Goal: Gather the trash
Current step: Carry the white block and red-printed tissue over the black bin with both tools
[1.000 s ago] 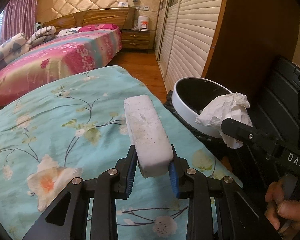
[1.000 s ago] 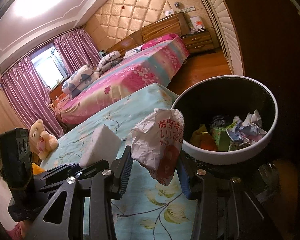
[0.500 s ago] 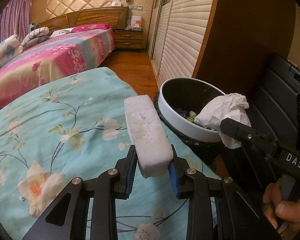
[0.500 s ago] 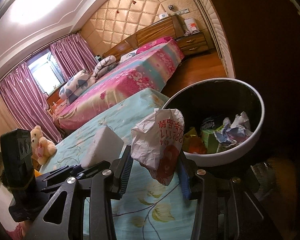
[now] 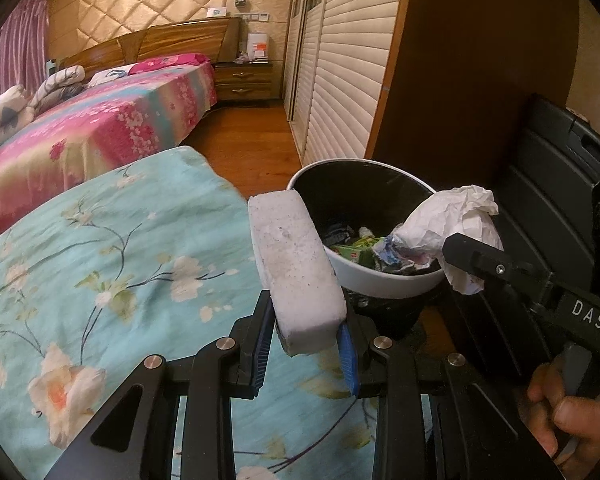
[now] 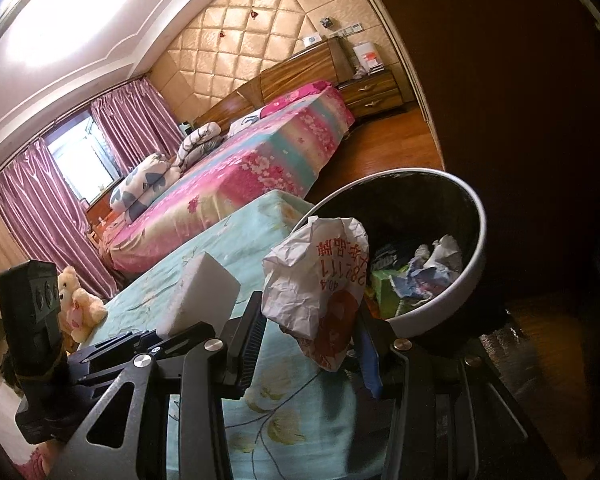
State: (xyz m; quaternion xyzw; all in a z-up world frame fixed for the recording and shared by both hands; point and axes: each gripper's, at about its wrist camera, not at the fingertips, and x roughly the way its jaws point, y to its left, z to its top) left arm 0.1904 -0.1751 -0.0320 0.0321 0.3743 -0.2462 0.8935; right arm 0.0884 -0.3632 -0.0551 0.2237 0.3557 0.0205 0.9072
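Note:
My left gripper (image 5: 306,350) is shut on a long white foam block (image 5: 296,268), which sticks out forward over the edge of the teal floral bedspread (image 5: 100,264). Its far end reaches the rim of the white trash bin (image 5: 384,280), black inside and holding several crumpled wrappers. My right gripper (image 6: 312,344) is shut on a crumpled white paper wrapper with red print (image 6: 320,284), held just left of the bin (image 6: 440,300). In the left wrist view the same wrapper (image 5: 456,224) hangs over the bin's right rim.
A pink floral bed (image 5: 92,136) and a wooden nightstand (image 5: 242,84) stand at the back, across a wooden floor. A slatted wardrobe (image 5: 340,72) and a dark wood panel rise behind the bin. A teddy bear (image 6: 78,300) sits at the left. A person's hand (image 5: 568,412) holds the right gripper.
Both grippers have moved toward the bin with their loads still held. The bin appears closer and more of its contents show; the foam block's far end now overlaps its rim.

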